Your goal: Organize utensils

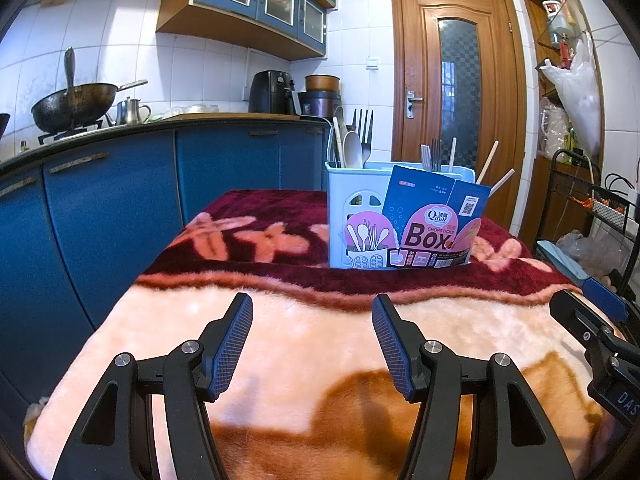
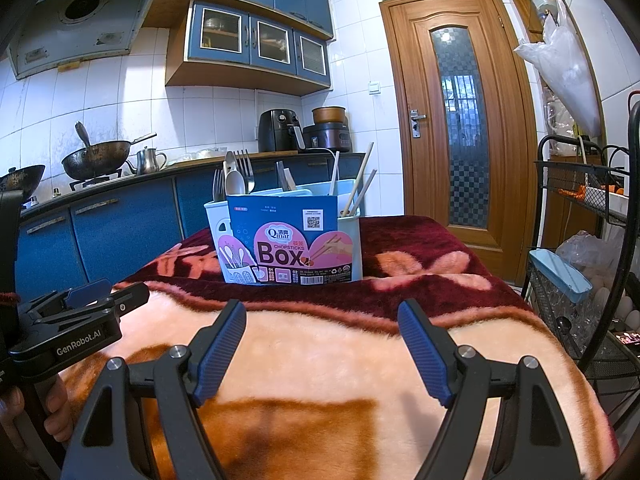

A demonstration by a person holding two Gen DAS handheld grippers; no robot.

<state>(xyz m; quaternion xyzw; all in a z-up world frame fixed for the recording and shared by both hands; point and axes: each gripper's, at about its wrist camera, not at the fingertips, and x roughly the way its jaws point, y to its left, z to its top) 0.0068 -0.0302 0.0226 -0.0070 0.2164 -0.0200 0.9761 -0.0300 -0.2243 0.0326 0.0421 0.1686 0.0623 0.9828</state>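
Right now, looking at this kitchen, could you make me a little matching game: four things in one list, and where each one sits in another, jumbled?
Things:
1. wok
2. chopsticks
3. air fryer
4. white plastic bag

Places:
A. standing in the utensil holder on the blanket
B. hanging by the shelves right of the door
C. on the stove burner at the left
D. on the counter in the corner, beside the rice cooker

Pairs: 1-C, 2-A, 3-D, 4-B
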